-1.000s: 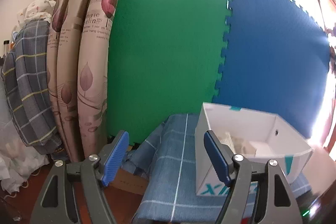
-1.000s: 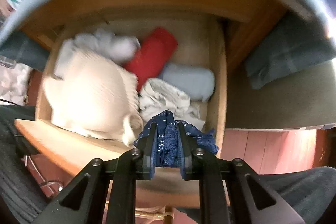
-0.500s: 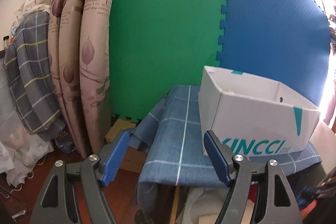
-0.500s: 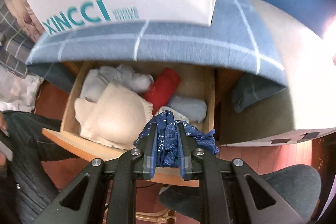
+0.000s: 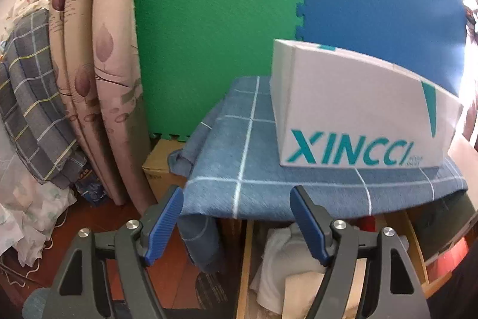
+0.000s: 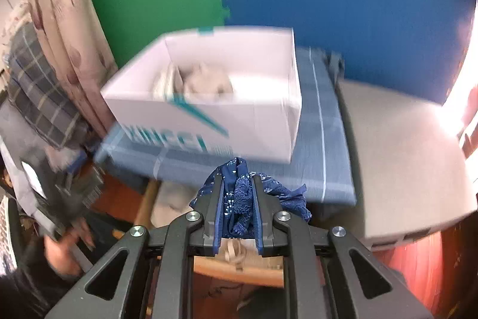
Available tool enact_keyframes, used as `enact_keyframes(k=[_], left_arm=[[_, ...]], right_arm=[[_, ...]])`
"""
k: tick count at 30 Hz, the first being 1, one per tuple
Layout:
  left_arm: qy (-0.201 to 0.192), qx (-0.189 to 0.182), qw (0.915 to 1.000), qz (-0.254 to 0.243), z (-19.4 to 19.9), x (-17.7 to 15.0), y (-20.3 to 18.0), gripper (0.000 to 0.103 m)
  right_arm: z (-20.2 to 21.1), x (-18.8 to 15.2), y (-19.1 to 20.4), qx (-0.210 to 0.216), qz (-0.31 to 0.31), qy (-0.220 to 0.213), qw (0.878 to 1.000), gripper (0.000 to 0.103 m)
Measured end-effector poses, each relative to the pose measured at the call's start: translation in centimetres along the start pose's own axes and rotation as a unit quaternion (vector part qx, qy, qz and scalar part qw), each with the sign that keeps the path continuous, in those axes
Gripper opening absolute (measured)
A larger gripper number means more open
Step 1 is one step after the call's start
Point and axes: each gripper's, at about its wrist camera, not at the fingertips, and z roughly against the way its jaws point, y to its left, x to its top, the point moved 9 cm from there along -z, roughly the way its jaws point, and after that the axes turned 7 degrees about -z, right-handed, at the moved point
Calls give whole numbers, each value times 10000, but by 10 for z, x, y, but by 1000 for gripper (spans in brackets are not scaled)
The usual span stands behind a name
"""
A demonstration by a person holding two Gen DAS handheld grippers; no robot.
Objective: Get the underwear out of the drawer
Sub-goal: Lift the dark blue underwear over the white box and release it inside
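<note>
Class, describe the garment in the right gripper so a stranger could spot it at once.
Find the white box on the blue checked cloth. In front of it, the right gripper is shut on the underwear: bunched navy lace, the only dark, patterned garment; those in the box are pale.

My right tongs [image 6: 237,199] pinch the navy lace underwear [image 6: 243,193], bunched up with frills spilling right. It hangs above the open wooden drawer [image 5: 245,259], which holds pale folded clothes.

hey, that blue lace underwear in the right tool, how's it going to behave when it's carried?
Probably floppy: the underwear bunches and droops around the right tool. Likely light, since a narrow pinch holds it. Loose edges may snag.
</note>
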Motion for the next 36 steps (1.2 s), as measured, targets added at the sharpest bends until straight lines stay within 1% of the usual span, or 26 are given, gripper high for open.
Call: enact_keyframes(k=[5,9,14,19,22,26,32,36], left_arm=[[112,24,9996,-264,-5,-7,-13,76],[213,14,9989,-411,-10,-12,-20,76],[312,-27,9983,-493,-14,-18,-27,76],[419,-49,9976,-544,-19,-24,-30,76],[459,-57,9972,-580,-20,-26,-31,76],[493,-75,9966,-652,-21,-29,-34,76],[564,-100,9957,-725,-24,-32,-37,76],[597,-124,9948,-811,-26,-35,-41,76]], right_arm=[[32,43,15,81,134,-493,9987,15],[44,68,26,102,254,-721,9970,15],[49,94,36,85,349,-896,9953,15],[45,118,45,57,414,-980,9943,15],[38,129,48,-3,461,-990,9940,15],[18,140,47,-121,528,-943,9941,15],[-27,151,39,-297,510,-729,9956,15],[-57,155,30,-504,502,-573,9958,15]])
